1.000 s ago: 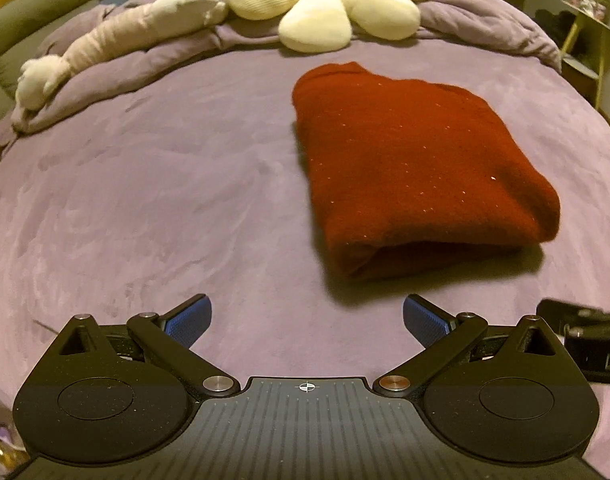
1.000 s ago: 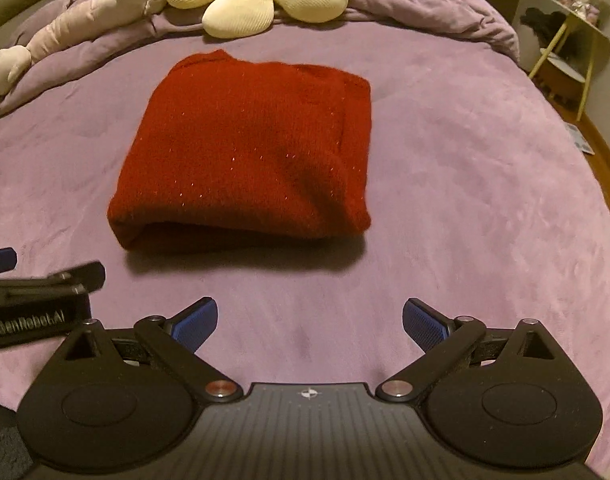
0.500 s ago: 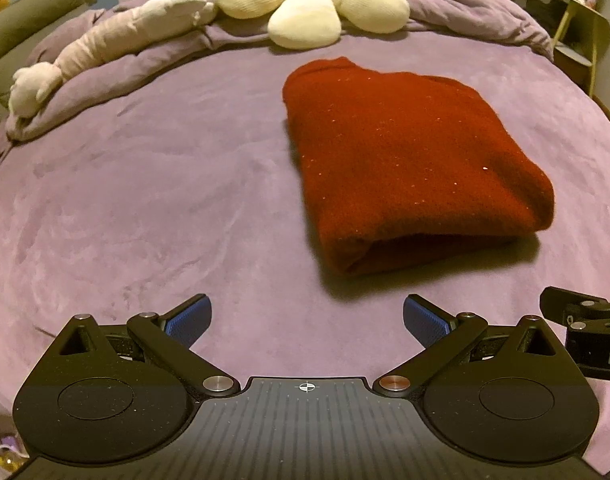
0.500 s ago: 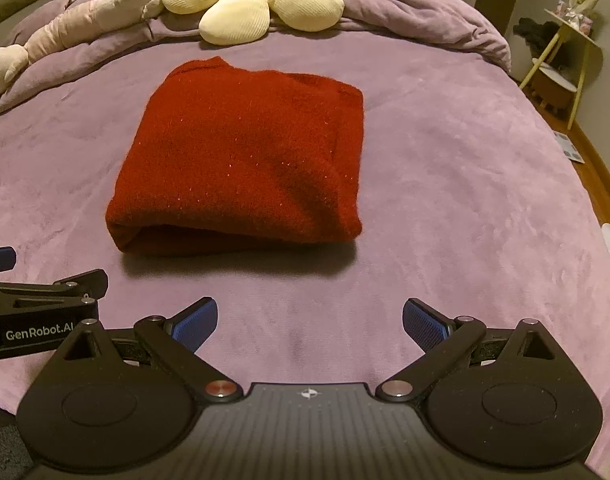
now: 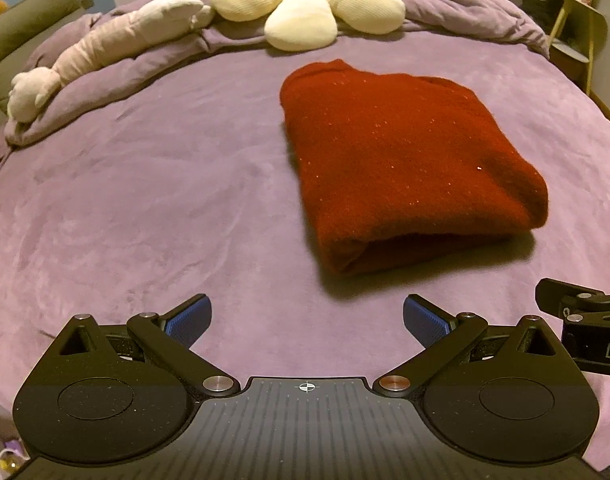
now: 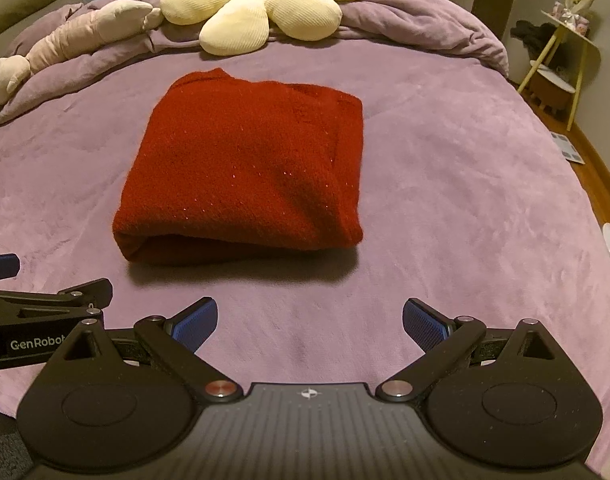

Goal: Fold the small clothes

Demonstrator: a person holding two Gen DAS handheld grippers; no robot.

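My left tongs (image 5: 307,316) stand wide apart over the purple bed (image 5: 145,184), gripping nothing; my right tongs (image 6: 310,318) likewise, blue pads spread, empty; the folded red sweater (image 5: 405,160) lies flat on the bed at about one o'clock from the left tongs and eleven o'clock from the right (image 6: 245,168), clear of both; at twelve o'clock, by the rumpled duvet (image 6: 405,20), rests a flower cushion (image 6: 257,0); a plush toy (image 5: 105,44) lies at ten o'clock.

Dark red knit sweater (image 6: 245,164), folded into a thick rectangle, lying flat
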